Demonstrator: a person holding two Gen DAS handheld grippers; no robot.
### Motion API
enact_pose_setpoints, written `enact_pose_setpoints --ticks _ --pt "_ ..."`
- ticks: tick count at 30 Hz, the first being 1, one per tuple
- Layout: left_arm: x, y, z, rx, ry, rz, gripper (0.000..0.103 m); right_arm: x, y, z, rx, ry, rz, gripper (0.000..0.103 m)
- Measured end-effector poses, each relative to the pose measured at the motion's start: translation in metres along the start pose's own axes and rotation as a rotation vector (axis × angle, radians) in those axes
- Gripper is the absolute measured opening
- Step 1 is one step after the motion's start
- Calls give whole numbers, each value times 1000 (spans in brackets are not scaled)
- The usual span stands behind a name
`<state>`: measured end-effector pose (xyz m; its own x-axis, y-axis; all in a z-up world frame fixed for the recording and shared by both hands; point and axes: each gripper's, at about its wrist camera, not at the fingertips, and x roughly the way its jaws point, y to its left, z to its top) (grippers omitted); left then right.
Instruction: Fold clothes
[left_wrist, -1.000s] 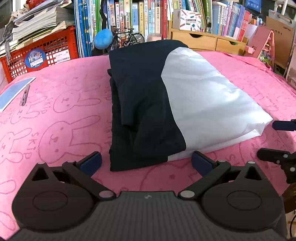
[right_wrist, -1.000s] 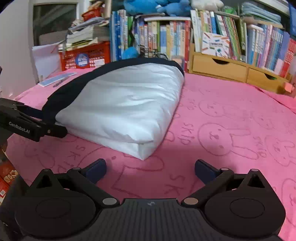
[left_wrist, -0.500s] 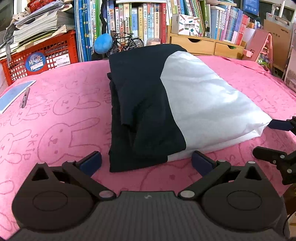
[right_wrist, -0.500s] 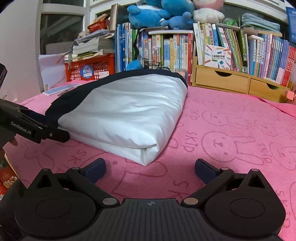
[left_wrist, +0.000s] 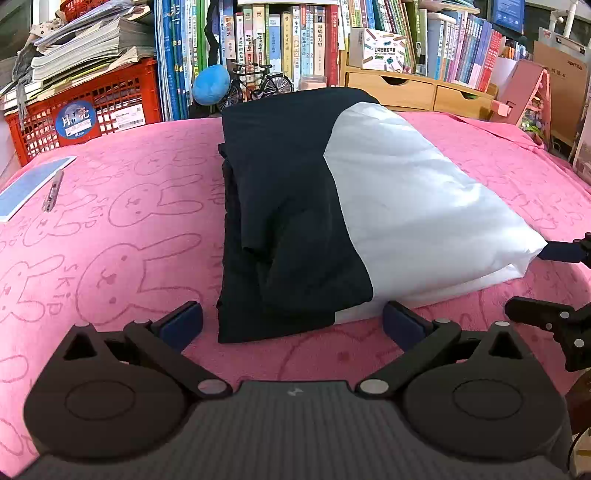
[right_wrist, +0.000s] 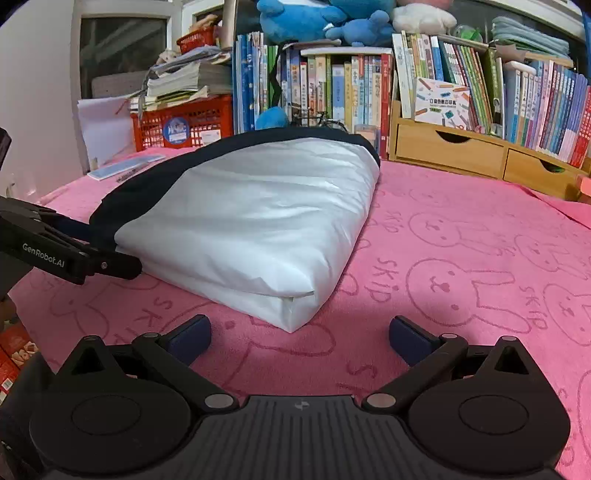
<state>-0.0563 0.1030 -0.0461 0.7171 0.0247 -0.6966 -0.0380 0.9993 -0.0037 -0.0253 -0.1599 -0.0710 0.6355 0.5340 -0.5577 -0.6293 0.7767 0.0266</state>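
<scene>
A folded garment, dark navy on its left half and white on its right, lies on the pink rabbit-print cloth. In the right wrist view its white side faces me. My left gripper is open and empty, just in front of the garment's near edge. My right gripper is open and empty, just in front of the white near corner. Each gripper shows in the other's view: the right one at the right edge, the left one at the left edge.
A red crate with stacked papers stands at the back left. Rows of books and wooden drawers line the back. A blue booklet with a pen lies on the cloth at left. A blue ball and a toy bicycle stand behind the garment.
Both grippers have tilted up slightly, so more of the shelves shows. The garment has not moved. Both grippers stay open.
</scene>
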Motion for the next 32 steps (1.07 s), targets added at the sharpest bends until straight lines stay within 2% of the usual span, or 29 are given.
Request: enact_pose_setpoints --ticks 3,7,9,13,15,18,22,27,32 --pt "1 0 2 1 9 -1 103 1 2 3 -1 17 -6 103" --pt "1 2 8 -3 63 -9 103 0 6 11 4 45 -18 103" --pt "-1 3 12 -11 99 -10 103 -6 12 14 -12 23 -8 103" --pt "-13 5 14 -22 84 -13 103 -19 19 22 -37 -31 23 103" --pt "-19 6 17 -37 66 -42 103 -26 22 27 -47 -58 38 103" --pt "-24 7 21 -70 55 -102 103 -26 22 29 -49 -58 23 103" --pt "-22 3 22 -91 76 -122 103 -27 21 26 -22 -53 19 103" --pt "-13 4 20 -112 115 -91 103 -25 22 23 -25 -39 8 103" --pt "-14 5 18 -110 98 -70 103 -23 20 21 -14 -30 2 103"
